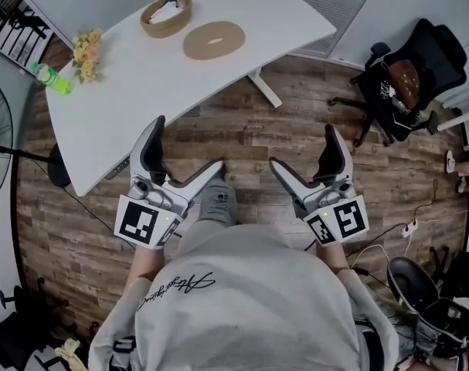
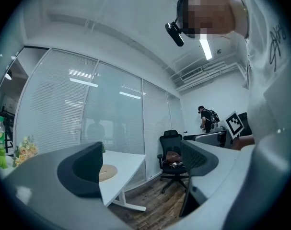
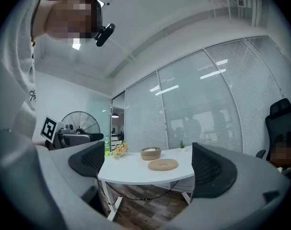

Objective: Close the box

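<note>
**Both grippers spread and empty, well short of the open box**

The left gripper [image 1: 188, 141] and the right gripper [image 1: 301, 145] are held close to the person's torso. They hang above the wood-patterned floor [image 1: 242, 130], on the near side of the white table [image 1: 134, 99]. In the left gripper view the dark pads [image 2: 82, 170] stand wide apart, with only the room between them. In the right gripper view the pads [image 3: 213, 170] are spread just as widely and frame the table from a distance. Neither gripper holds or touches any object.

The round box [image 1: 166, 15] stands on the far part of the table, well apart from both grippers. It is uncovered, and something pale lies inside it, too small to identify. Its flat round lid [image 1: 213, 40] lies on the tabletop just beside the box, on the side nearer the right gripper, with a narrow gap between them.

At the table's left end lie a bunch of flowers [image 1: 87, 52] and a green bottle [image 1: 52, 78]. A black office chair [image 1: 408, 72] stands on the floor to the right of the table.
</note>
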The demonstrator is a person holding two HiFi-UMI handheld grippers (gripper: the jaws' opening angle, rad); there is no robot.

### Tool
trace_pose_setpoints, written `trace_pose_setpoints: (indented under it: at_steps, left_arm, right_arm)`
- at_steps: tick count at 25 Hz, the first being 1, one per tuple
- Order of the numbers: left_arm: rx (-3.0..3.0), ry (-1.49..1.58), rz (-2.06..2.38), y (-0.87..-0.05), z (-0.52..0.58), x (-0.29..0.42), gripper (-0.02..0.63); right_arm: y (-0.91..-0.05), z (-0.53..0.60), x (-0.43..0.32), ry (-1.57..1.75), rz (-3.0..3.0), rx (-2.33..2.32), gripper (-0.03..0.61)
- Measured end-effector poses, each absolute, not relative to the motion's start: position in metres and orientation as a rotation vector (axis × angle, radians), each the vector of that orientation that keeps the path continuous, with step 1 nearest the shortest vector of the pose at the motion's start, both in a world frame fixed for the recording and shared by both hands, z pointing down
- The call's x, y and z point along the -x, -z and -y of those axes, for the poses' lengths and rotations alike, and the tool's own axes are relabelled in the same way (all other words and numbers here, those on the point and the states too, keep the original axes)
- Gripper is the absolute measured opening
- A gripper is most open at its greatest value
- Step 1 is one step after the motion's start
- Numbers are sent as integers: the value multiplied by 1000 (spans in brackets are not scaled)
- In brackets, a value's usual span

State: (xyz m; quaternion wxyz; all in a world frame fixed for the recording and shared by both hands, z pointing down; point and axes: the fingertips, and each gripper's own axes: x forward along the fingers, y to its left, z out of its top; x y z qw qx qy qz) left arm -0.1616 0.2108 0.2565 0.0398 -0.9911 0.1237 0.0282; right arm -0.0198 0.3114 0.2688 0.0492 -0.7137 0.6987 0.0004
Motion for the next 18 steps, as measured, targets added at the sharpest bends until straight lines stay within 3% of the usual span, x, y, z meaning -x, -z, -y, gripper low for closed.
trace_pose_setpoints:
  at_steps: [18]
  left_arm:
    - [3005, -92, -329, -244, -50, 102, 495]
  right_arm:
    - [-255, -146, -26, -55, -2193, 2129, 552]
